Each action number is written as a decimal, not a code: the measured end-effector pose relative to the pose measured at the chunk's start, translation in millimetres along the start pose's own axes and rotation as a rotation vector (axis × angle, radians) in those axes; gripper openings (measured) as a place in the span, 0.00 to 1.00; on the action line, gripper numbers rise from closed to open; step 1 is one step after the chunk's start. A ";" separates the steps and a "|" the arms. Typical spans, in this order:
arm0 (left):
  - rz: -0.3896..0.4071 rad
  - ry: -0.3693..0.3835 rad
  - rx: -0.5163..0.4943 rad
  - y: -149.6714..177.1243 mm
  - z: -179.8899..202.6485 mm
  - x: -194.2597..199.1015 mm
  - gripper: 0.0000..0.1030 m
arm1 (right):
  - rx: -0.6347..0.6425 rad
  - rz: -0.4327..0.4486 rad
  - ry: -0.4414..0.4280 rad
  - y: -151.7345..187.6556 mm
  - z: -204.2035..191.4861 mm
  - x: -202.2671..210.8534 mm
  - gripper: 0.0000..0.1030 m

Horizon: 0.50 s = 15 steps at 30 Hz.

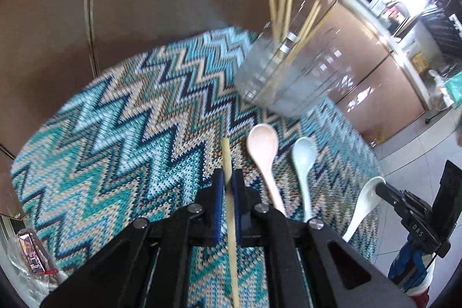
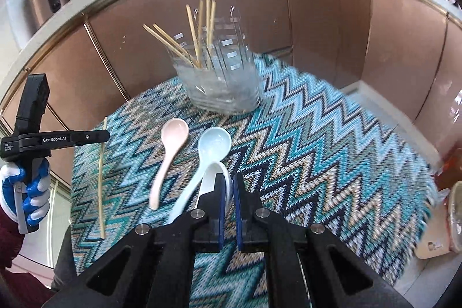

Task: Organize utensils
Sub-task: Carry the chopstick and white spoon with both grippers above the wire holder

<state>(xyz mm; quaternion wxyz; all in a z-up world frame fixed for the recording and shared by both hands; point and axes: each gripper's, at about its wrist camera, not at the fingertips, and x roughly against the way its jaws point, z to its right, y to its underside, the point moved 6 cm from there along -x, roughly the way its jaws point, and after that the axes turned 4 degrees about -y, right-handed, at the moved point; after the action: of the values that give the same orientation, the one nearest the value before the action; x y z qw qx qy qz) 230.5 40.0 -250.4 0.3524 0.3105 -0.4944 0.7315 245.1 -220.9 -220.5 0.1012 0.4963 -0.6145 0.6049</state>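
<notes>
left claw point(image 1: 228, 189) clamps chopstick point(image 1: 231, 207) | pink spoon point(image 1: 264, 152), blue spoon point(image 1: 303, 163) on mat point(image 1: 115, 140)

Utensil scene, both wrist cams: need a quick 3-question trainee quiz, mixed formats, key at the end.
1. True or false: the left gripper is shut on a single chopstick.
2. Multiple choice: where are the other chopsticks? A) flat on the mat B) standing in the clear glass holder C) in the right gripper
3. Fill in: on the zigzag mat, the spoon lying between the pink spoon and the white spoon is ____ in colour.

Key:
1. True. The stick runs between the closed fingers.
2. B.
3. Light blue. The right gripper's fingers straddle the white spoon's bowl rim.
</notes>
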 end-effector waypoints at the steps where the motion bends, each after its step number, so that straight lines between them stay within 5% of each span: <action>1: 0.025 0.008 -0.001 1.4 -0.6 13.2 0.05 | 0.003 0.009 0.008 -1.1 -1.0 5.2 0.06; 8: 0.179 0.061 -0.020 -14.8 21.5 85.1 0.05 | 0.046 0.108 0.082 -13.2 -34.5 67.4 0.05; 15: 0.422 0.133 -0.063 -83.0 66.8 162.9 0.05 | 0.106 0.262 0.165 -67.9 -61.0 112.2 0.05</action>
<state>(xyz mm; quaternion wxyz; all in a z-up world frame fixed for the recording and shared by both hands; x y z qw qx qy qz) 214.8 32.8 -56.5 0.2330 0.1402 -0.5467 0.7920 211.1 -208.9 -80.4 0.0452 0.3650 -0.6309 0.6832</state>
